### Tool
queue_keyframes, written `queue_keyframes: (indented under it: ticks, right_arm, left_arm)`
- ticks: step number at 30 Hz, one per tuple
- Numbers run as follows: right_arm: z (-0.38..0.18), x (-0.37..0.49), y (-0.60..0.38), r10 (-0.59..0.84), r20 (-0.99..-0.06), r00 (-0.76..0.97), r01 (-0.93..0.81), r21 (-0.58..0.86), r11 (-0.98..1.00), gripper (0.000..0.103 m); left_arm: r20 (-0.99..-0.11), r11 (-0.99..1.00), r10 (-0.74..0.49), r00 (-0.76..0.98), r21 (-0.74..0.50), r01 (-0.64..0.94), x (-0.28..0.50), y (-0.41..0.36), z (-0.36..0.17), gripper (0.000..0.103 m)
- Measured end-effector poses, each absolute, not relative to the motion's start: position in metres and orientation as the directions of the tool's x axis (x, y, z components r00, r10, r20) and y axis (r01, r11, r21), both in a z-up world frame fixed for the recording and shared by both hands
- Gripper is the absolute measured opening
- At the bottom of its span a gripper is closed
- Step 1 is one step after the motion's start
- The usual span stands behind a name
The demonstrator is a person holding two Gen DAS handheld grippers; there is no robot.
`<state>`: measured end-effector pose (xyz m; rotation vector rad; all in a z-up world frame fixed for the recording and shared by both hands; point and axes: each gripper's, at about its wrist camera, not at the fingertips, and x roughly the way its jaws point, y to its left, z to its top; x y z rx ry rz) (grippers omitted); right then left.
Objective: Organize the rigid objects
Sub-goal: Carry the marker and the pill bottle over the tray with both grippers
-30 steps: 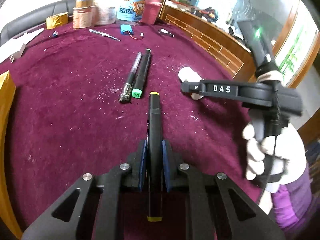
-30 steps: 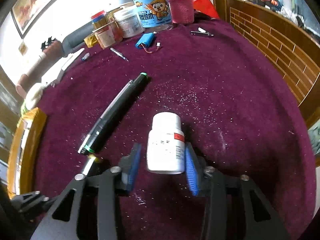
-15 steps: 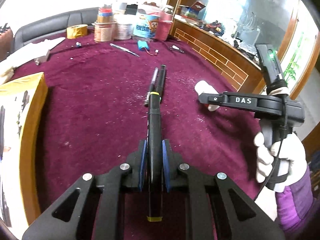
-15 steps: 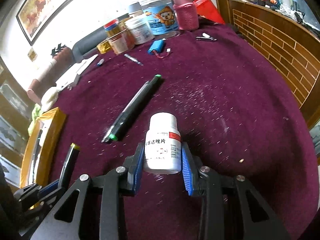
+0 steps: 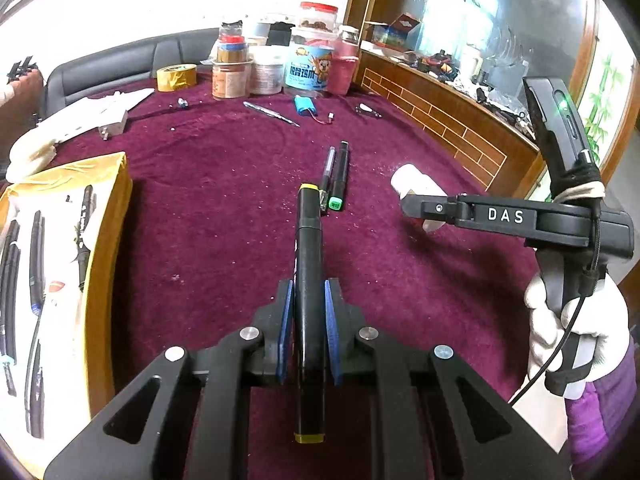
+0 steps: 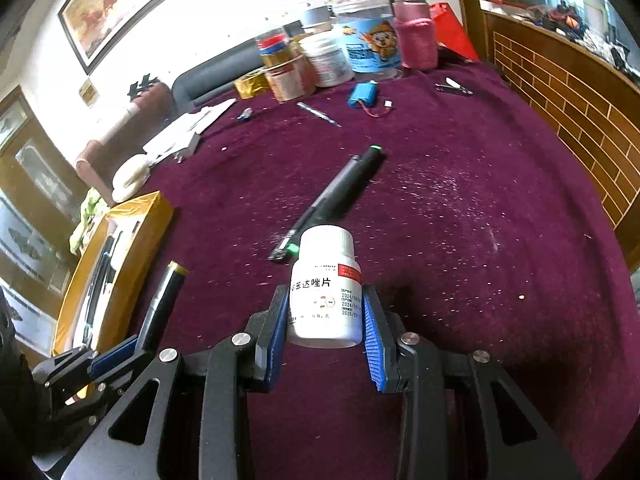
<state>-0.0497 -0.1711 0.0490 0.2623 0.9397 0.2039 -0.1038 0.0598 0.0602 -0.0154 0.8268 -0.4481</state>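
Markers and a pill bottle, one in each hand-held gripper. The left hand-held gripper (image 5: pixel 307 336) is clamped on a black marker (image 5: pixel 308 280) with yellow ends, blue pads (image 5: pixel 285 336) pressed to its barrel on both sides, the marker running straight out ahead between the fingers and lifted above the maroon table (image 5: pixel 208 216).

Just past the marker's far tip, two more pens lie side by side on the table: a black marker with a green end (image 5: pixel 339 178) and a slimmer pen (image 5: pixel 327 172) touching it on its left. Off to the left of that hand-held gripper sits a yellow box (image 5: pixel 108 240) with dark pens lying inside.

Over on the right, the right hand-held gripper (image 6: pixel 326 316) grips a white pill bottle (image 6: pixel 326 292), upright, cap on, blue pads (image 6: pixel 374 340) against its sides near the base. It looks held above the cloth, though I can't be sure from here. Ahead of it and a touch to the left lie the green-ended pens.

A gloved hand (image 5: pixel 576 336) holds the right tool's handle. At the far edge of the table stand jars and tubs (image 6: pixel 360 52), with a roll of yellow tape (image 5: pixel 177 77) and a small blue battery pack (image 6: pixel 362 96) nearby.
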Motion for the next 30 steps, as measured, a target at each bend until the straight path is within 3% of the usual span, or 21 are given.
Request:
queue_keyframes:
  ticks: [20,30]
  right_arm:
    - [0.073,-0.064,-0.095,0.333,-0.76,0.558,-0.202,0.265,0.943,0.031]
    - [0.085,-0.067,-0.046,0.398,-0.744,0.537,-0.308,0.266,0.913,0.031]
  left_arm:
    - [-0.633,0.907,-0.421,0.649,-0.282,0.313,-0.13,0.125,0.078,0.013]
    - [-0.61,0.929,-0.348,0.712,-0.324,0.178,-0.145,0.201,0.081,0.013]
